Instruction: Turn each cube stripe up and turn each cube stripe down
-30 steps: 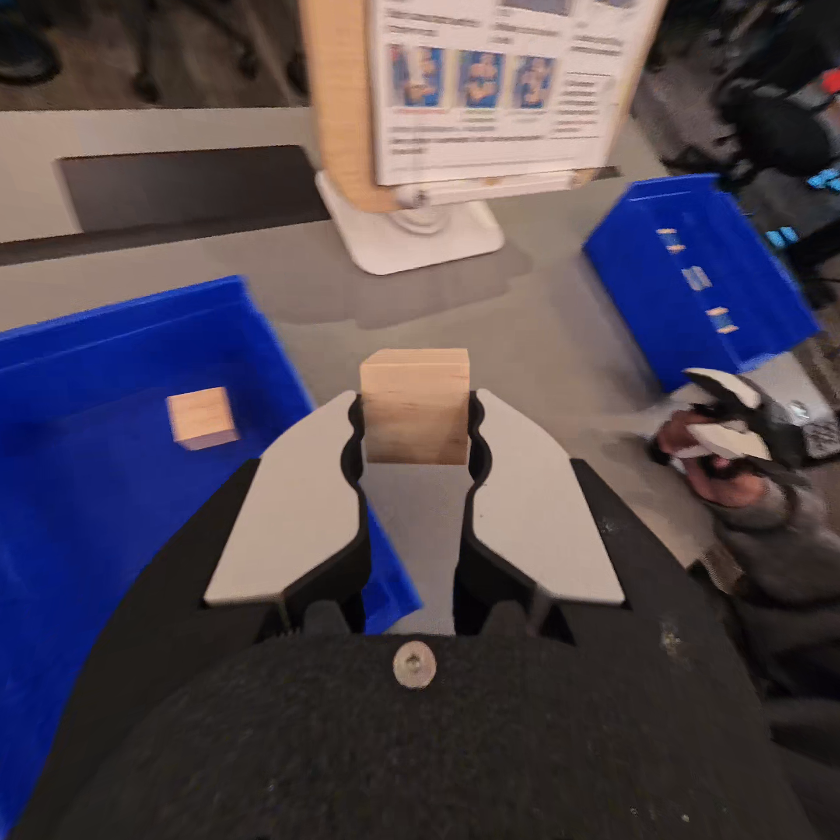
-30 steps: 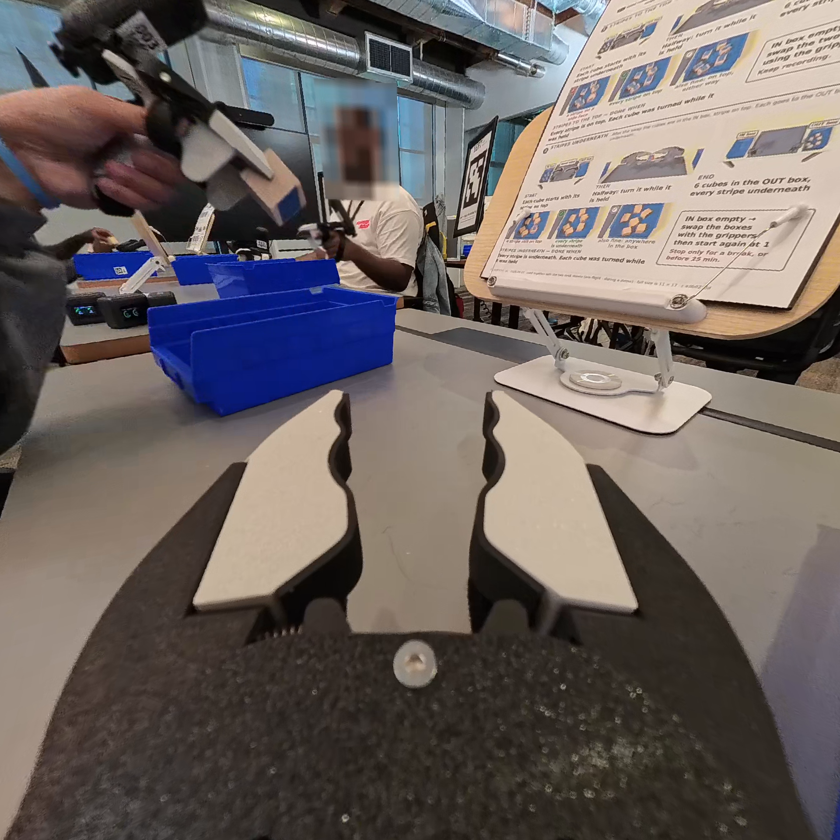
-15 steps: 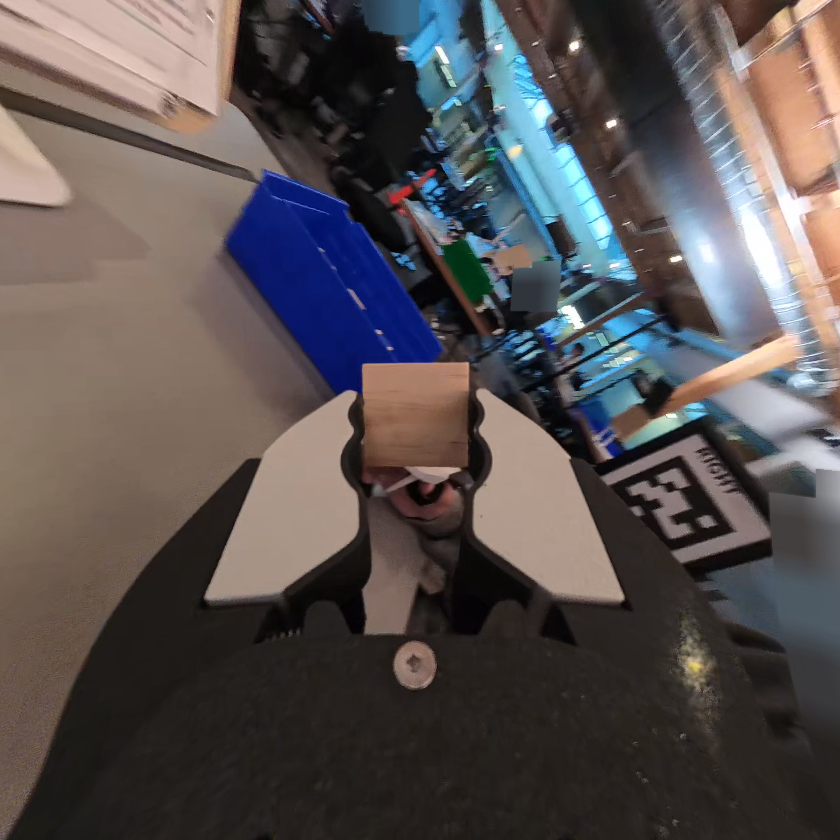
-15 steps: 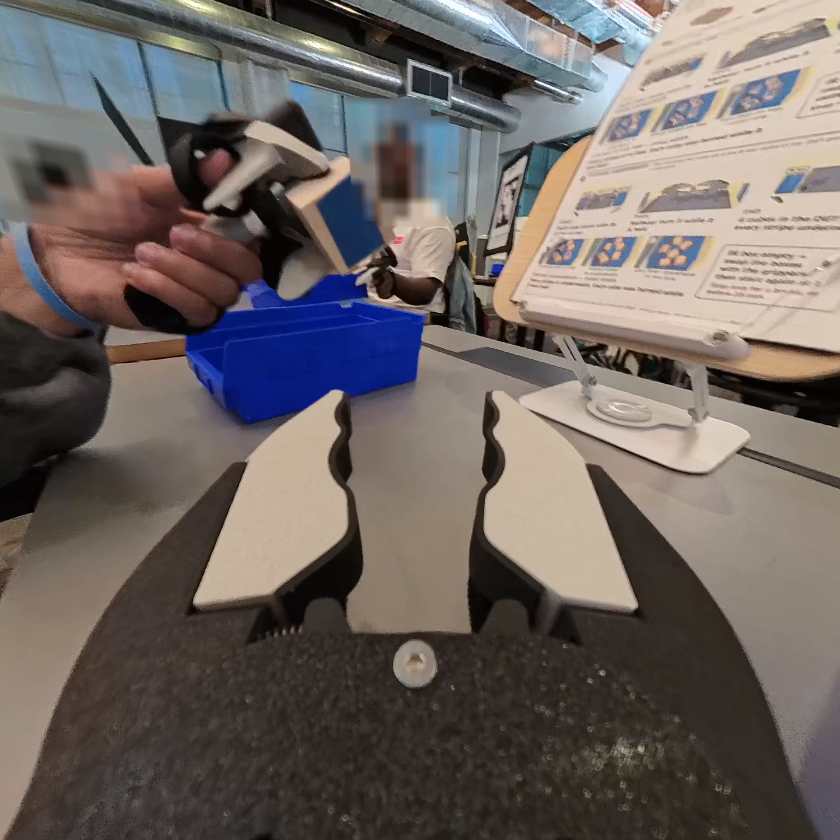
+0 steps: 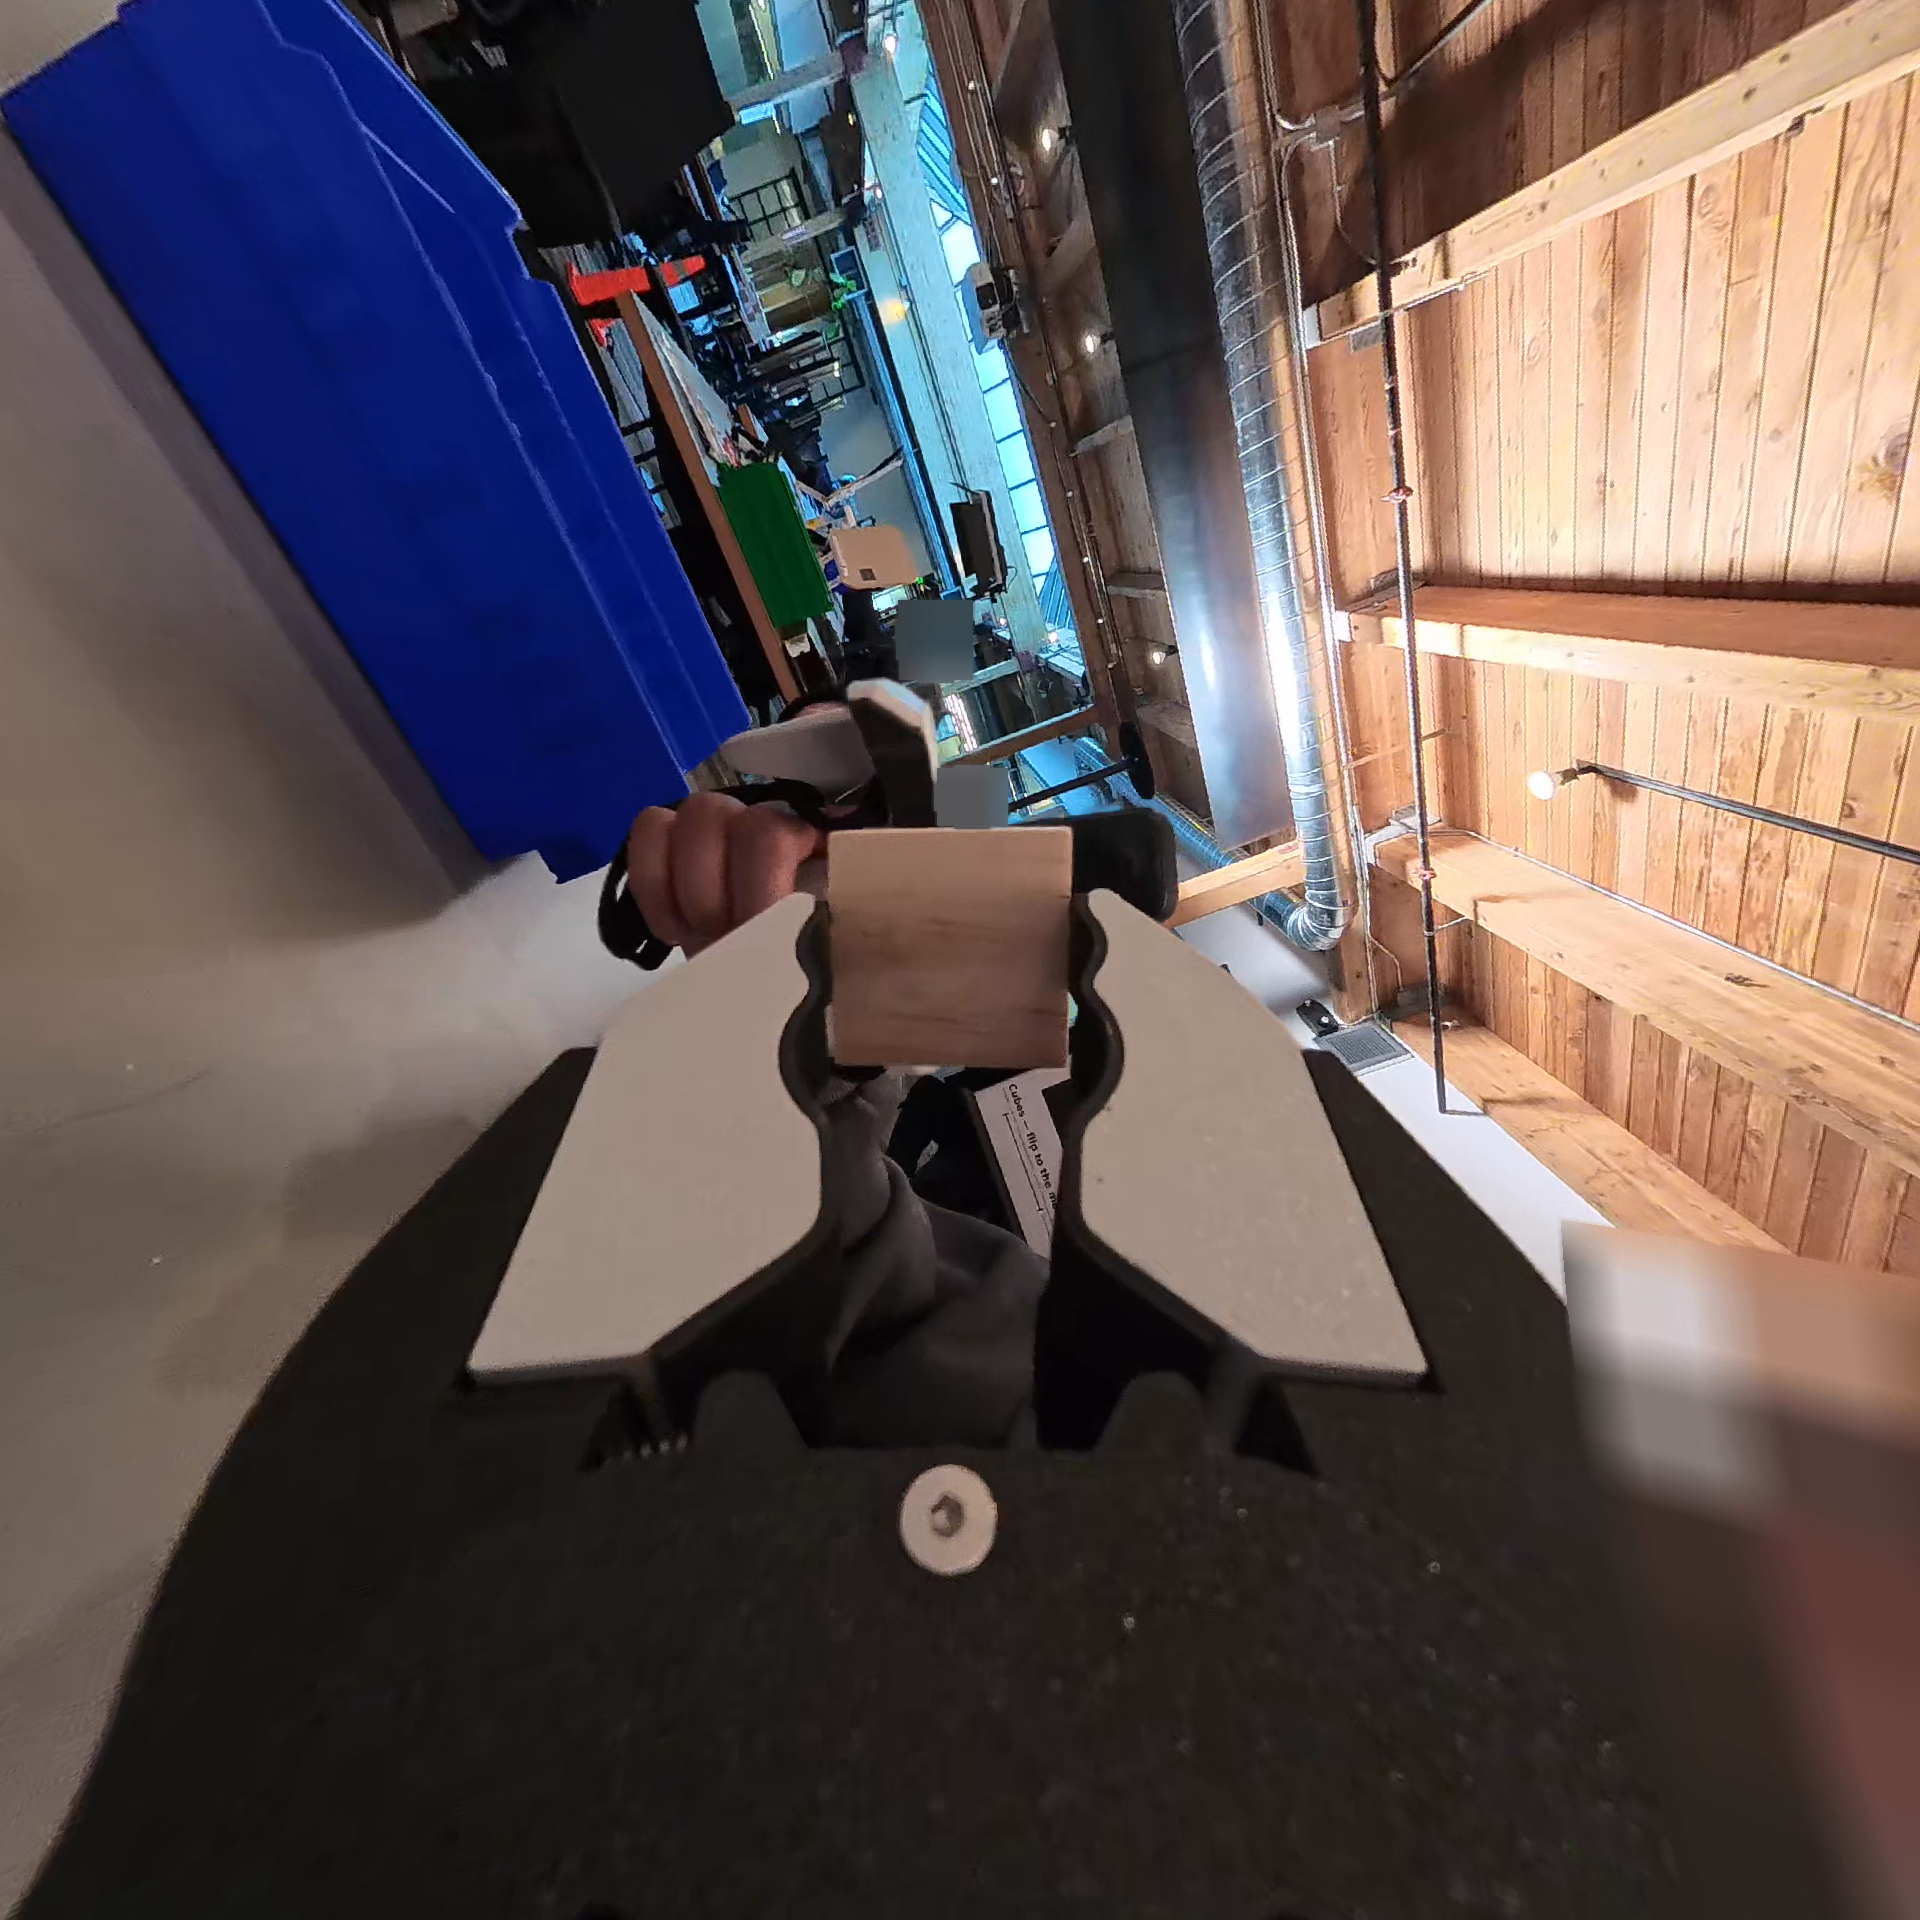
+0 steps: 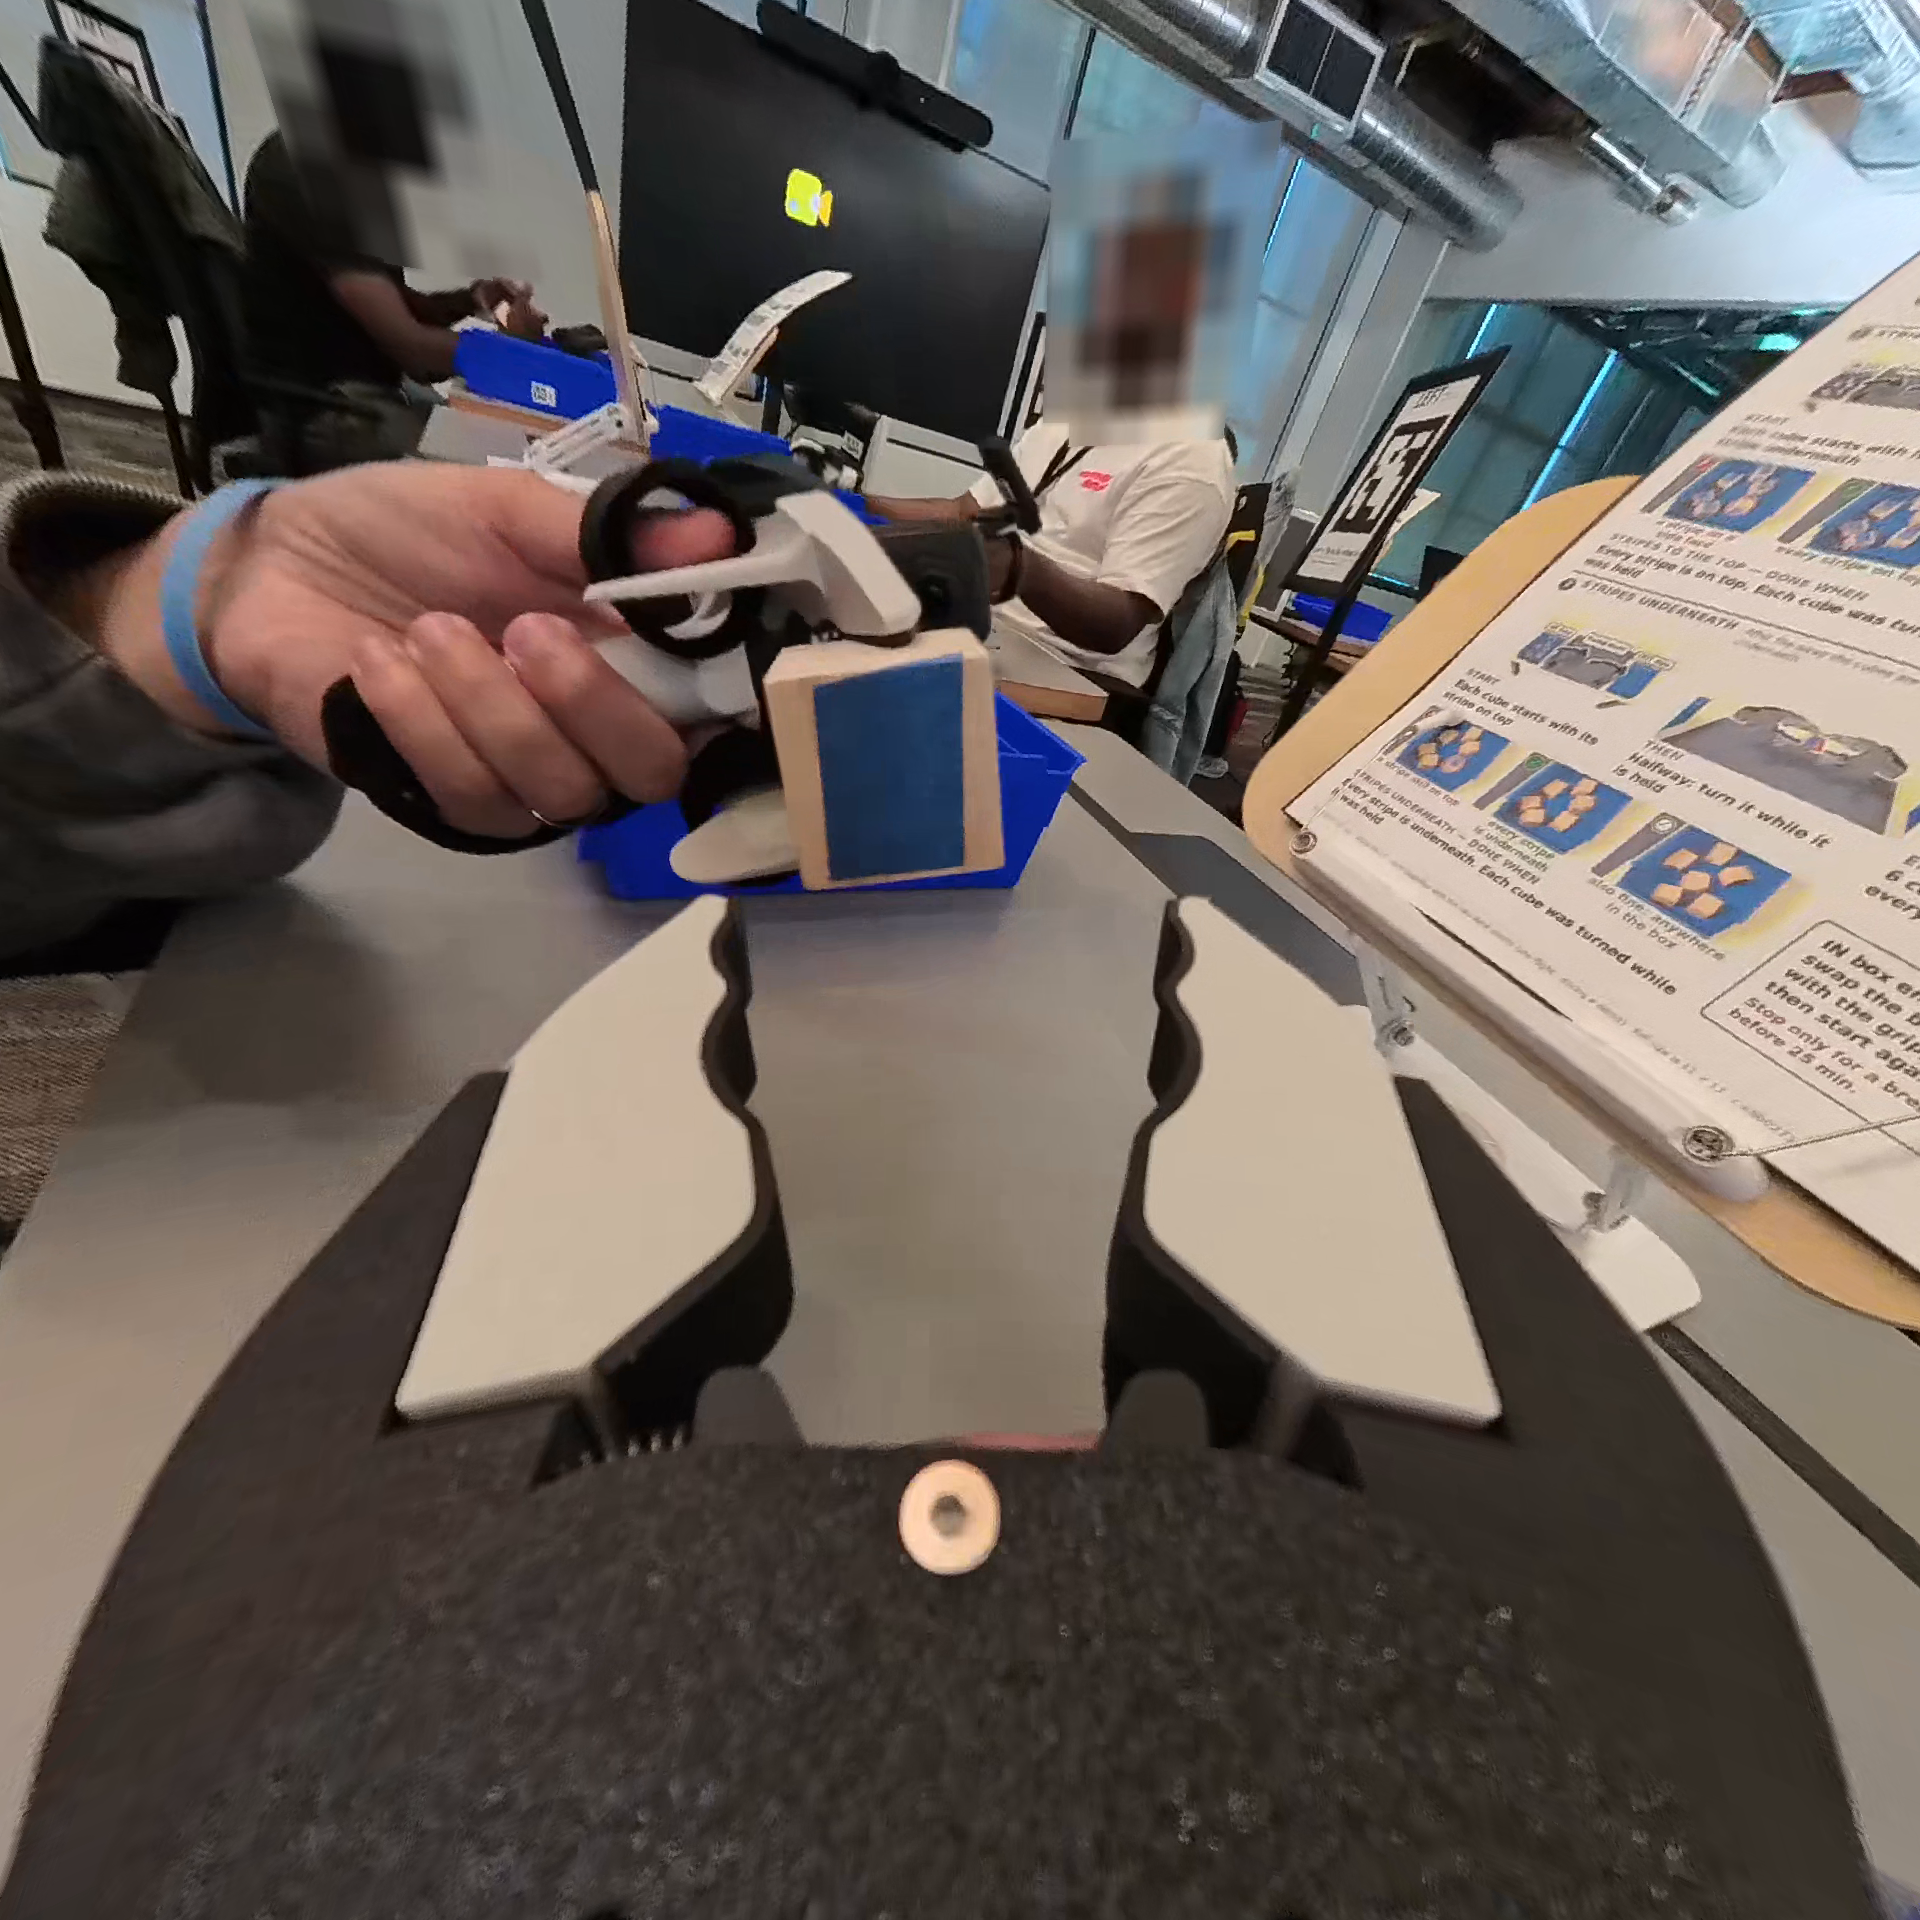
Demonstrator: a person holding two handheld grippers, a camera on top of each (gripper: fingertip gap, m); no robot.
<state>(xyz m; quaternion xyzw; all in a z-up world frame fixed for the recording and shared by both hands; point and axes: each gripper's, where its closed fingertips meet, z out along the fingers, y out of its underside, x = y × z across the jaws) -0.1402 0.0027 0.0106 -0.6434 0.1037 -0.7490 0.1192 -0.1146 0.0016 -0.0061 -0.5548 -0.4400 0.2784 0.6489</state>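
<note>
Rolled sideways since before, the wooden cube (image 6: 888, 758) is clamped by the left gripper (image 5: 948, 951), stripe presented to the empty, wide-open right gripper (image 6: 951, 987) for handover.

A white printed instruction sheet with small blue pictures (image 6: 1704, 790) stands on a round-cornered wooden board (image 6: 1340, 727) at the desk's right; a black-and-white square-patterned sign (image 6: 1392, 468) stands behind.

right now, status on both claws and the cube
Left claw shut on cube, held in air, blue stripe facing right claw. Right claw open, empty. Nothing between them.
</note>
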